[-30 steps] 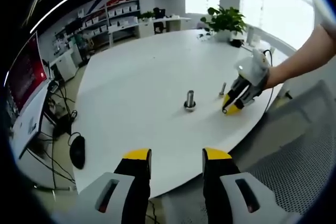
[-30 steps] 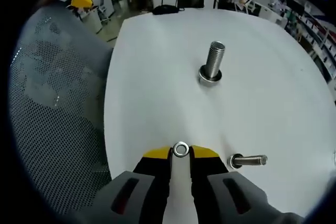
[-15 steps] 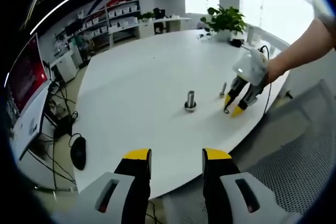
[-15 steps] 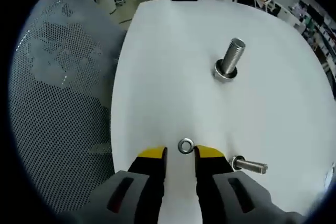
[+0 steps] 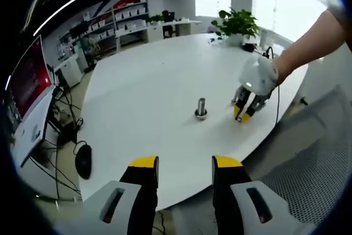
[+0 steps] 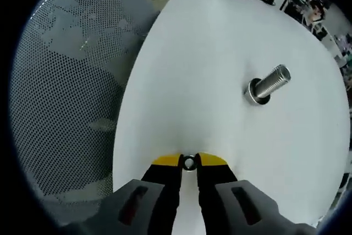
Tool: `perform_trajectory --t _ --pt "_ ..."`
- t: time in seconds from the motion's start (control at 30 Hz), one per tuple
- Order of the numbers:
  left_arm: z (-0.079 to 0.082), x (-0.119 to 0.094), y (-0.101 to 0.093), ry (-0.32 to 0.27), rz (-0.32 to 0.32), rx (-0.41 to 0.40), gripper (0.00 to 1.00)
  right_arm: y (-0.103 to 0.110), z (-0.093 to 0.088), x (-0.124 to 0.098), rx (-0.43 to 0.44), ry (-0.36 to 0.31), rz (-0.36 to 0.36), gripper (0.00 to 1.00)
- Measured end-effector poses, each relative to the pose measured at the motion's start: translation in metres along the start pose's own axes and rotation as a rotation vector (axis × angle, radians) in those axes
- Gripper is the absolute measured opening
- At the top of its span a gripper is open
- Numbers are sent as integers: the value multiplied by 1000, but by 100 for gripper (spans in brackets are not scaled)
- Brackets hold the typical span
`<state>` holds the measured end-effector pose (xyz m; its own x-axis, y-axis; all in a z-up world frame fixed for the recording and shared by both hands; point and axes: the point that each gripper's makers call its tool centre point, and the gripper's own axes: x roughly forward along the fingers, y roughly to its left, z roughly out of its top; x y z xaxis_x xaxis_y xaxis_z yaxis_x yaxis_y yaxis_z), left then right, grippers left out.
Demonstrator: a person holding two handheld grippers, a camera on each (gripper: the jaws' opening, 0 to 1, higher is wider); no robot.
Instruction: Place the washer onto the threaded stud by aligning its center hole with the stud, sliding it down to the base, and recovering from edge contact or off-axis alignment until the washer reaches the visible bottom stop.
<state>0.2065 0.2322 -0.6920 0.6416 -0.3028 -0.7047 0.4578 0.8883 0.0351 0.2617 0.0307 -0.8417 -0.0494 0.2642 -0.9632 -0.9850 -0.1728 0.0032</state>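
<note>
Yellow-tipped right claw (image 6: 189, 162) pinches the washer (image 6: 189, 163) on the table (image 6: 209, 53); left claw (image 5: 185, 164) gapes.

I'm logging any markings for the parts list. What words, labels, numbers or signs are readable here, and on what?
None can be read.
The red screen at the left gripper view's edge: content blurred.
The shelves behind the white table: boxes too small to read.
The threaded stud, the washer and both tools: no visible markings.
</note>
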Motion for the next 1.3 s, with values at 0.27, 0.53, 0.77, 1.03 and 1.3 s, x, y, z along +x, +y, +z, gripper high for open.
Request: perform_trajectory --t 0.27,0.53,0.77,1.03,1.3 --pt "0 0 1 -1 2 -4 37 5 -7 -2 -37 10 9 18" --pt "1 0 2 -8 3 -9 37 5 -9 -2 -67 53 30 17" --pt "1 0 2 -9 4 -13 36 5 -12 -3 -107 65 32 18" --pt "0 0 2 -3 5 -13 36 4 -11 -2 -78 93 9 16" --pt "2 -1 4 -16 12 -26 35 3 -9 0 -42 151 -4 14"
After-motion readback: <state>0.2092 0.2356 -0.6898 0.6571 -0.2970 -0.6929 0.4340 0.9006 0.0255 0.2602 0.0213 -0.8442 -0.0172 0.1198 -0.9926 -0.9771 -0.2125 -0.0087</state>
